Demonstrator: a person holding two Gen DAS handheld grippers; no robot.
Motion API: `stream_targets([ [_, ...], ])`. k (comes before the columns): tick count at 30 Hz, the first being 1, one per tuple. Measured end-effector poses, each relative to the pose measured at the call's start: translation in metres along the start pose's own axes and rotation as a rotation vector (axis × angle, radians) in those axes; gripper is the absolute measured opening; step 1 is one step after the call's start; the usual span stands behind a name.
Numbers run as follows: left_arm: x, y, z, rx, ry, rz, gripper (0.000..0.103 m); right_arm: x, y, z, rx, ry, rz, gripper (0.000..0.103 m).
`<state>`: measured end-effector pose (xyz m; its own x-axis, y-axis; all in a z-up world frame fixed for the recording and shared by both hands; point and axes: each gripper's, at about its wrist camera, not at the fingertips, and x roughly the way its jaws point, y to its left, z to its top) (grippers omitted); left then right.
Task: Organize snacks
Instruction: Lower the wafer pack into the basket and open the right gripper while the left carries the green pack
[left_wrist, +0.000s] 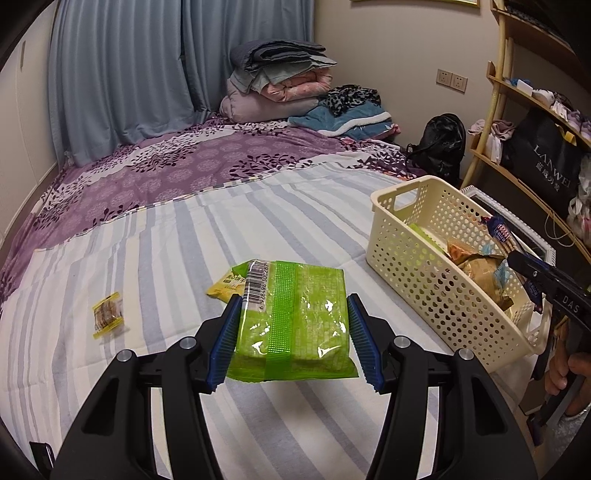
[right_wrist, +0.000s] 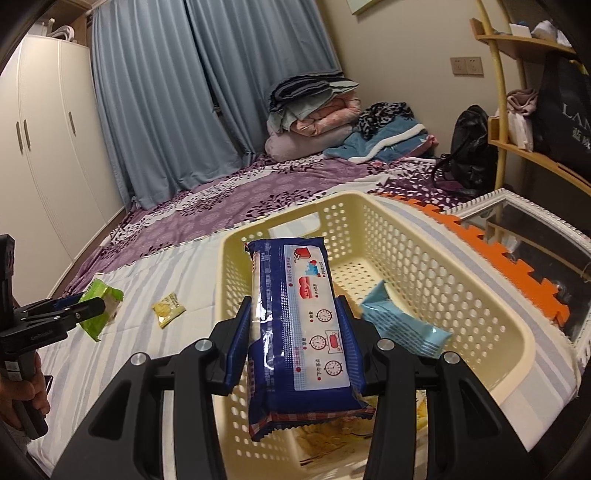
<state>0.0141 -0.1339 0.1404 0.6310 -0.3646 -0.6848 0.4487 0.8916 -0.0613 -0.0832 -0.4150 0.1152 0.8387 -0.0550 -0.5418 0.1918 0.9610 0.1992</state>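
Left gripper (left_wrist: 291, 332) clamps the green snack pack (left_wrist: 291, 317), held above the striped bedspread (left_wrist: 184, 240). Two small yellow packets (left_wrist: 107, 319) lie on the spread beyond it. Cream basket (left_wrist: 436, 273), snacks inside, sits near the bed's right edge.

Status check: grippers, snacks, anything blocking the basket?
Left gripper clamps green packet. Right gripper holds blue packet over basket. Path clear.

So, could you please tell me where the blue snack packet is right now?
The blue snack packet is clamped in the right gripper, held over the near end of the cream basket, with a light-blue packet lying inside on its right.
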Motion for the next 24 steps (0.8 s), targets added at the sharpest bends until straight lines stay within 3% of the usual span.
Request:
stream_targets([
  [11, 0.001, -0.028, 0.012, 0.056, -0.01, -0.024, 0.058, 0.0, -0.017, -0.003, 0.03, 0.019, -0.057, 0.048],
  [24, 0.001, -0.068, 0.034, 0.135, -0.039, -0.066, 0.058, -0.001, -0.022, -0.004, 0.042, 0.019, -0.052, 0.049],
])
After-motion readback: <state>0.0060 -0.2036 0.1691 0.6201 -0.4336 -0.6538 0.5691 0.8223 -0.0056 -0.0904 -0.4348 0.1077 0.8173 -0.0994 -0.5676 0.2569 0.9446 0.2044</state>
